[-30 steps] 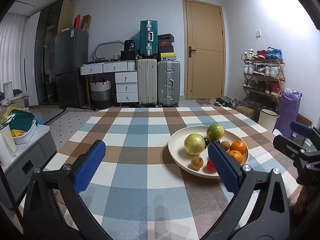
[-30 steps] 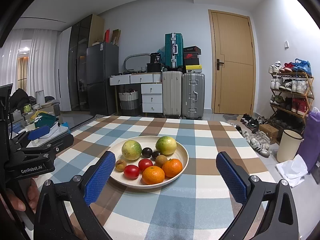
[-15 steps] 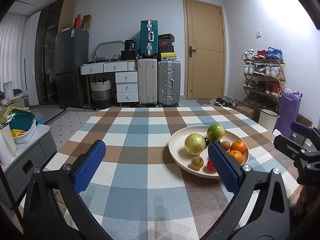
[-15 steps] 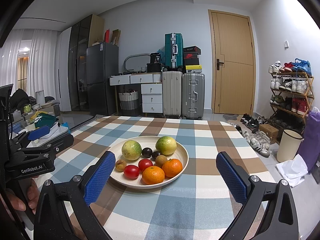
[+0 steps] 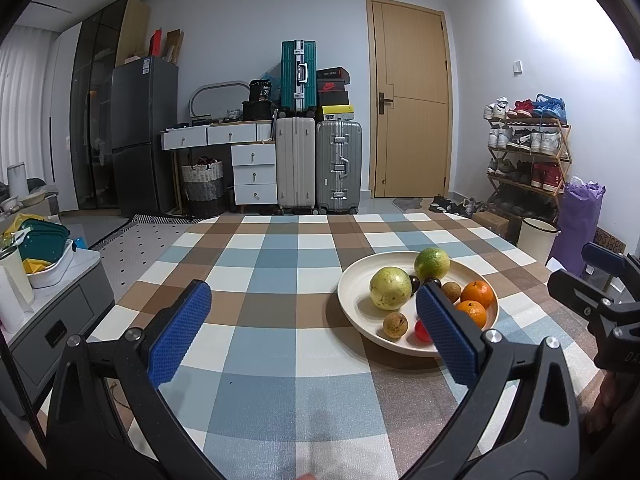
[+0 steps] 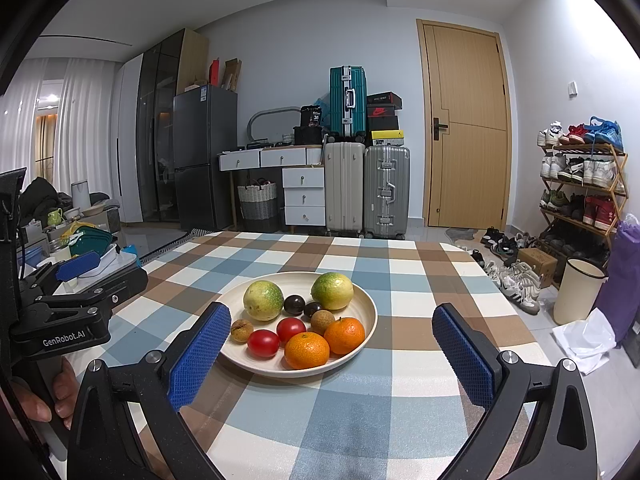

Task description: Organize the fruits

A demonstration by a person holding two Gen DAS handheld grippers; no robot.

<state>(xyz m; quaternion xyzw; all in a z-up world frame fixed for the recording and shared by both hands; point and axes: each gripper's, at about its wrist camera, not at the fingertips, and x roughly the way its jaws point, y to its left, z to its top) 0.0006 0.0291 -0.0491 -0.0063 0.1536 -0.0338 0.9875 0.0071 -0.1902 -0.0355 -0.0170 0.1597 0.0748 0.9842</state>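
presently both grippers hover low over a table covered in a brown, blue and white checked cloth (image 6: 400, 276), and neither holds anything. the left gripper (image 5: 314, 330) has its blue-padded fingers (image 5: 180, 336) spread wide, with bare cloth showing between them. the right gripper (image 6: 330, 354) is likewise spread wide, and seen from its own camera the cream plate (image 6: 370, 312) of fruit sits between and just beyond its fingers (image 6: 200, 354). the plate rests on the cloth toward the right side of the table as seen from the left wrist, its near rim partly behind the left gripper's right finger. on the plate lie two large yellow-green citrus fruits (image 6: 263, 300) at the back, with two dark round fruits (image 6: 295, 304) touching one another between them. two oranges (image 6: 307, 350) sit side by side at the front right, two red tomatoes (image 6: 263, 343) just to their left, and two small brown fruits (image 6: 241, 325), one at the left rim and one behind the oranges. a hand (image 6: 60, 392) grips the left gripper's handle at the lower left of the right wrist view. beyond the table stand suitcases (image 5: 338, 166), a wooden door (image 5: 410, 96), a dark fridge (image 5: 142, 136) and a shoe rack (image 5: 528, 152).
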